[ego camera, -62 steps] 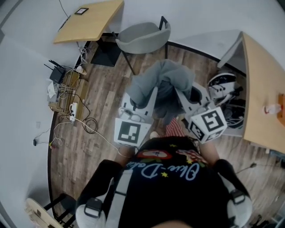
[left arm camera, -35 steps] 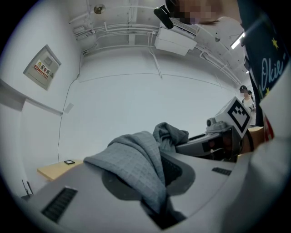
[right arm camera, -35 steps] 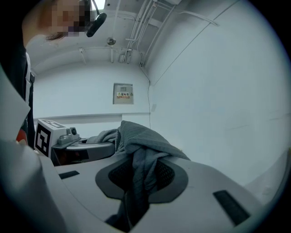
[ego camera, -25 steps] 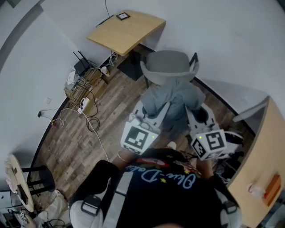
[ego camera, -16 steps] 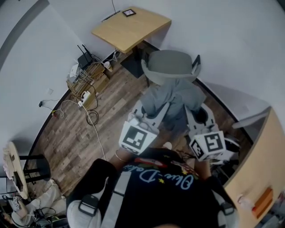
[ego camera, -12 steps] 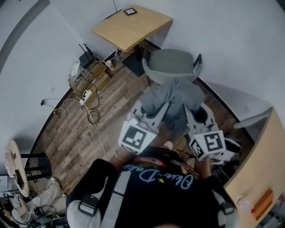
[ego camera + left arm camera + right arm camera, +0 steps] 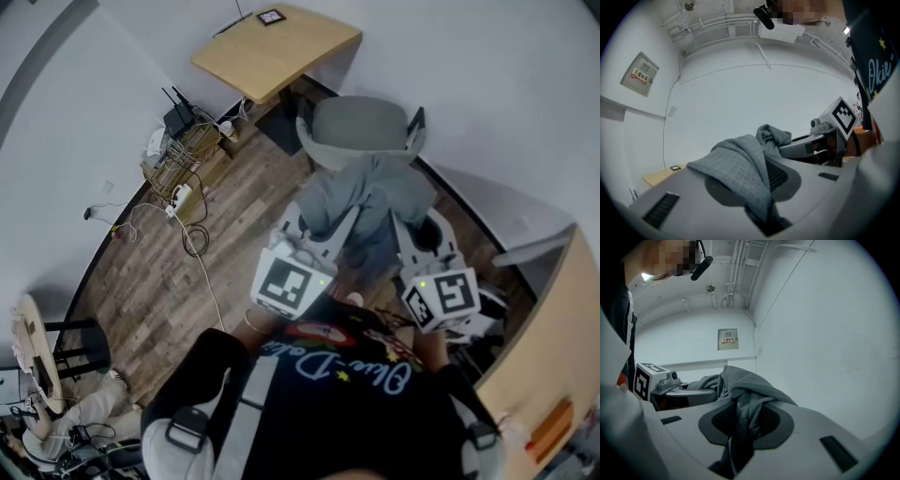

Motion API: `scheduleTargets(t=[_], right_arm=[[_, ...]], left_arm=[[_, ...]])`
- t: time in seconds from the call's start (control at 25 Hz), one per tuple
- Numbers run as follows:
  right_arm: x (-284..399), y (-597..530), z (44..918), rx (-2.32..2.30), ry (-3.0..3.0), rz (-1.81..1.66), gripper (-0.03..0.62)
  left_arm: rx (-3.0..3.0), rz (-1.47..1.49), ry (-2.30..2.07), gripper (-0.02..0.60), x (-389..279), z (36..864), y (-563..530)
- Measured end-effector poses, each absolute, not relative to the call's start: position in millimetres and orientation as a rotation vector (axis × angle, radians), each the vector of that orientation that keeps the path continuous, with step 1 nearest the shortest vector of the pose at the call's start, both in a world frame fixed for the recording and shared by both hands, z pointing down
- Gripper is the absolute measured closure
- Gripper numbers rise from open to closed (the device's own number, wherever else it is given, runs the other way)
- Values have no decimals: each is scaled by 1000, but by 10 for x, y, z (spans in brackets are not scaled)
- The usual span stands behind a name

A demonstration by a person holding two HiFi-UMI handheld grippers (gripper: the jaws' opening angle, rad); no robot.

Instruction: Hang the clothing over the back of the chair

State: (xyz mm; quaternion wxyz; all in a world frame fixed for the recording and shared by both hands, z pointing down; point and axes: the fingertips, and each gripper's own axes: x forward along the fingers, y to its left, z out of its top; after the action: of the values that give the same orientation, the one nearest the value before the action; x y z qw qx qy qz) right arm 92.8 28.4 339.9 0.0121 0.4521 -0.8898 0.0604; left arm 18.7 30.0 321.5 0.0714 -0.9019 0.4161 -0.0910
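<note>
Gripping, left: left gripper point(image 7: 317, 217) is clamping its jaws on the left end of the grey clothing point(image 7: 367, 192), with the cloth bunching between the pads.
Clothing: it is hanging in the air between the two grippers, its long axis running left to right and the slack drooping below.
Chair: grey chair point(image 7: 361, 127) is standing just beyond the clothing, straight ahead of both grippers; whether cloth and chair are touching I cannot tell.
Gripping, right: right gripper point(image 7: 405, 223) is pinching the right end, jaws closed on fabric.
Nearer hand: neither; both are sitting about level, so the coming move is probably calling for both carrying forward together.
</note>
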Motion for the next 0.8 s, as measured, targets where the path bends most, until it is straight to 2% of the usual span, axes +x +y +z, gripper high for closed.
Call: scheduleTargets(t=[0.8], right_arm=[[1006,-921,3320,1431,-2719,86,525]], left_arm=[[-2681,-179,1201,506,272,3185,-917]])
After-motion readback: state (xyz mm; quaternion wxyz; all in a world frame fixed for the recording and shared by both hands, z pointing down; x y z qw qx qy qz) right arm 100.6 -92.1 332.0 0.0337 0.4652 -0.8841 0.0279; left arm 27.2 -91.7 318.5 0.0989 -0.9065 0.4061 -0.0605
